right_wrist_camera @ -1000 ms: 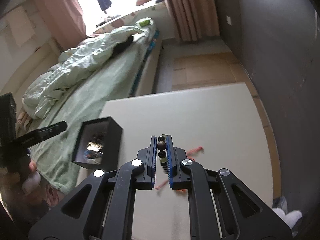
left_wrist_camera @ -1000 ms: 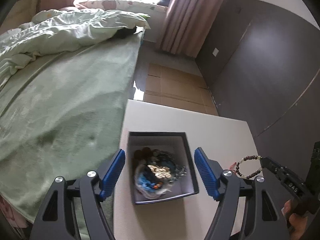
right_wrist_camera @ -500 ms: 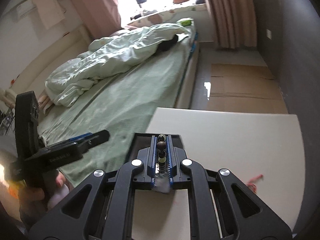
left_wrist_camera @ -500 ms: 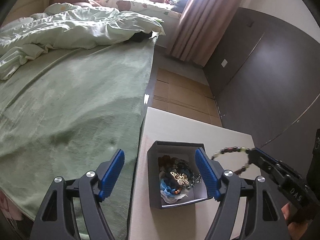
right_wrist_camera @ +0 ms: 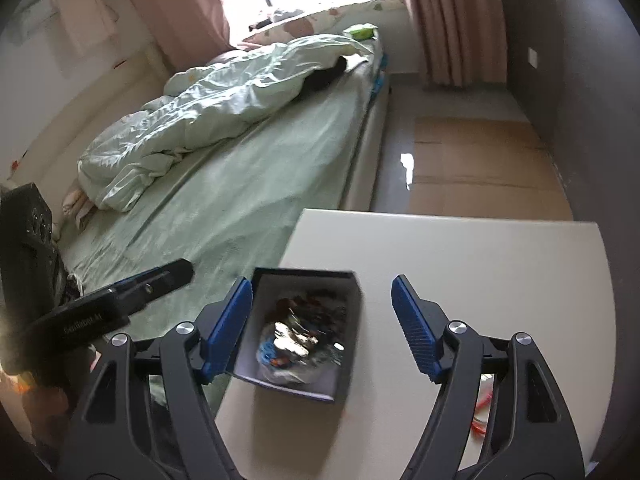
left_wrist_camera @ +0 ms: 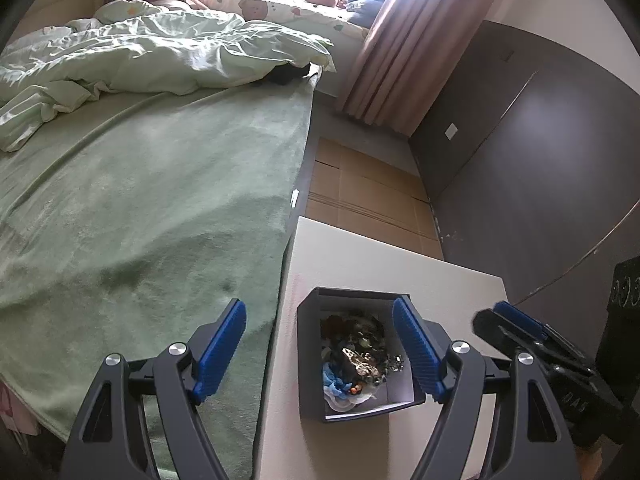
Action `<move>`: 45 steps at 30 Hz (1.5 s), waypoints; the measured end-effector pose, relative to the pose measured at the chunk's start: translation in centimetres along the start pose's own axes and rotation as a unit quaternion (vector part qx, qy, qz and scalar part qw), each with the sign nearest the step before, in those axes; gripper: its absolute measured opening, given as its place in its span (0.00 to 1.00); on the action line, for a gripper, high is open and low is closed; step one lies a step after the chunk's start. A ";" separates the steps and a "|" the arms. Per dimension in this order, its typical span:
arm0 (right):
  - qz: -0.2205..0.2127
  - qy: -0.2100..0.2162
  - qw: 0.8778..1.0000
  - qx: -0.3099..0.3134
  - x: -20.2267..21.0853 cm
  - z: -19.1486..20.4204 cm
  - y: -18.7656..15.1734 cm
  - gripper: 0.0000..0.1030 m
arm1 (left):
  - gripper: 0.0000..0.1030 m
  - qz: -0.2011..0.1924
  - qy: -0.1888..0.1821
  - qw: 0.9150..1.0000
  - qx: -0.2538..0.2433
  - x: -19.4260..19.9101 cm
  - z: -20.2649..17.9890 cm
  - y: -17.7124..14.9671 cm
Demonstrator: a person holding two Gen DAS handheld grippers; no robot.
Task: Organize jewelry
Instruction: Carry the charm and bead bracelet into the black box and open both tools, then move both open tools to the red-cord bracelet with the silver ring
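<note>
The box (left_wrist_camera: 352, 410) looks like matt dark card with a pale paper lining; the jewelry (left_wrist_camera: 360, 354) inside glints metallic among beads. The worktop (left_wrist_camera: 360, 256) is smooth, matt off-white. At 9 o'clock, the bed (left_wrist_camera: 140, 200) wears fuzzy green cloth. Gripper pads (right_wrist_camera: 412, 328) are ribbed blue plastic.

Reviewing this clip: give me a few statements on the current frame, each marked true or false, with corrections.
1. The right hand-held gripper is open. True.
2. The left hand-held gripper is clamped on a bracelet. False: it is open and holds nothing.
3. The black box holds a heap of jewelry. True.
4. The box sits on the green bed. False: it sits on the white table.
5. A closed lid covers the box. False: its top is open.
</note>
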State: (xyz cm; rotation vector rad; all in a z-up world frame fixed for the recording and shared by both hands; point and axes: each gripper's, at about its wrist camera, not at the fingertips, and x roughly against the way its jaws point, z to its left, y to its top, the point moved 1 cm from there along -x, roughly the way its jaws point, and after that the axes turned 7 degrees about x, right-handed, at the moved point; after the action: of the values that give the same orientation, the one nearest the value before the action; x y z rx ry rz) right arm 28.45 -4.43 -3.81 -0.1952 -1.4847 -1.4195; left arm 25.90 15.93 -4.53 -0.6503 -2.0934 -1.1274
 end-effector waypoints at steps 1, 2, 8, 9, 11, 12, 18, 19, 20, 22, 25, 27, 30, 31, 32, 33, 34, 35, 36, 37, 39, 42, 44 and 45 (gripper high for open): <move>-0.001 -0.003 1.000 -0.004 0.4 -0.6 -0.2 0.71 | 0.71 0.000 -0.001 1.000 -0.003 0.0 -0.2 -0.1; -0.002 -0.005 1.000 -0.006 1.0 -1.2 -0.4 0.71 | 0.71 0.001 -0.001 1.000 -0.007 -0.1 -0.6 -0.2; 0.005 -0.022 1.000 -0.021 3.5 -4.4 -2.0 0.71 | 0.71 0.005 -0.015 0.999 -0.033 -0.3 -3.4 -1.1; 0.006 -0.026 0.999 -0.029 4.0 -5.2 -2.4 0.71 | 0.71 0.008 -0.021 0.999 -0.039 -0.4 -4.1 -1.4; 0.009 -0.031 0.999 -0.041 4.9 -6.5 -3.3 0.71 | 0.71 0.013 -0.029 0.998 -0.055 -0.7 -5.3 -1.9; 0.010 -0.033 0.998 -0.045 5.3 -7.0 -3.6 0.71 | 0.71 0.014 -0.029 0.998 -0.062 -0.8 -5.9 -2.1; 0.015 -0.058 0.995 -0.074 7.1 -10.1 -6.1 0.71 | 0.71 0.031 -0.037 0.993 -0.108 -2.3 -9.8 -4.4; 0.015 -0.062 0.995 -0.078 7.3 -10.5 -6.5 0.71 | 0.71 0.033 -0.040 0.992 -0.118 -2.5 -10.6 -4.8; 0.014 -0.065 0.994 -0.082 7.5 -10.8 -6.8 0.71 | 0.71 0.035 -0.043 0.991 -0.122 -2.6 -10.9 -5.0; 0.013 -0.066 0.993 -0.095 8.0 -11.7 -7.6 0.71 | 0.71 0.040 -0.050 0.988 -0.138 -3.1 -12.3 -5.9; 0.015 -0.073 0.991 -0.110 8.4 -12.7 -8.5 0.71 | 0.67 0.050 -0.054 0.985 -0.157 -3.8 -13.8 -7.2; 0.012 -0.074 0.990 -0.120 8.8 -13.4 -9.1 0.71 | 0.61 0.062 -0.059 0.982 -0.168 -4.6 -14.8 -8.0; 0.007 -0.076 0.987 -0.138 9.3 -14.3 -9.9 0.71 | 0.53 0.076 -0.063 0.978 -0.181 -5.8 -16.1 -9.2; 0.006 -0.078 0.987 -0.142 9.4 -14.5 -10.2 0.71 | 0.49 0.082 -0.061 0.977 -0.185 -6.3 -16.5 -9.6; 0.006 -0.079 0.986 -0.150 9.5 -14.9 -10.6 0.71 | 0.45 0.090 -0.059 0.976 -0.188 -7.0 -16.8 -10.0; 0.005 -0.079 0.985 -0.156 9.6 -15.2 -10.9 0.71 | 0.43 0.097 -0.056 0.975 -0.189 -7.6 -17.0 -10.3; 0.004 -0.080 0.983 -0.165 9.6 -15.6 -11.3 0.71 | 0.39 0.103 -0.053 0.975 -0.191 -8.2 -17.2 -10.6; 0.003 -0.081 0.982 -0.172 9.6 -15.9 -11.5 0.71 | 0.34 0.111 -0.050 0.974 -0.193 -8.9 -17.4 -10.9; 0.003 -0.085 0.980 -0.181 9.7 -16.3 -11.9 0.71 | 0.33 0.117 -0.048 0.973 -0.195 -9.4 -17.6 -11.3; 0.003 -0.089 0.978 -0.186 9.8 -16.6 -12.1 0.71 | 0.30 0.123 -0.044 0.972 -0.197 -10.1 -17.8 -11.6; 0.000 -0.086 0.977 -0.194 9.9 -17.0 -12.3 0.71 | 0.29 0.133 -0.039 0.970 -0.200 -11.2 -18.1 -12.2; 0.003 -0.090 0.977 -0.192 9.6 -17.3 -12.4 0.71 | 0.28 0.141 -0.028 0.968 -0.204 -12.6 -18.5 -12.9; 0.005 -0.089 0.977 -0.193 9.5 -17.5 -12.6 0.71 | 0.28 0.139 -0.015 0.968 -0.209 -13.3 -18.8 -13.2; 0.005 -0.086 0.977 -0.193 9.5 -17.6 -12.7 0.71 | 0.28 0.136 -0.005 0.968 -0.213 -13.8 -18.9 -13.4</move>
State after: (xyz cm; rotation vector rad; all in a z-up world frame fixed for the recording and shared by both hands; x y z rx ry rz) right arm 24.63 -27.23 -9.00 -0.5784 -1.3280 -1.7092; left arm 31.75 -8.58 -14.18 -1.1087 -1.7078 -1.4217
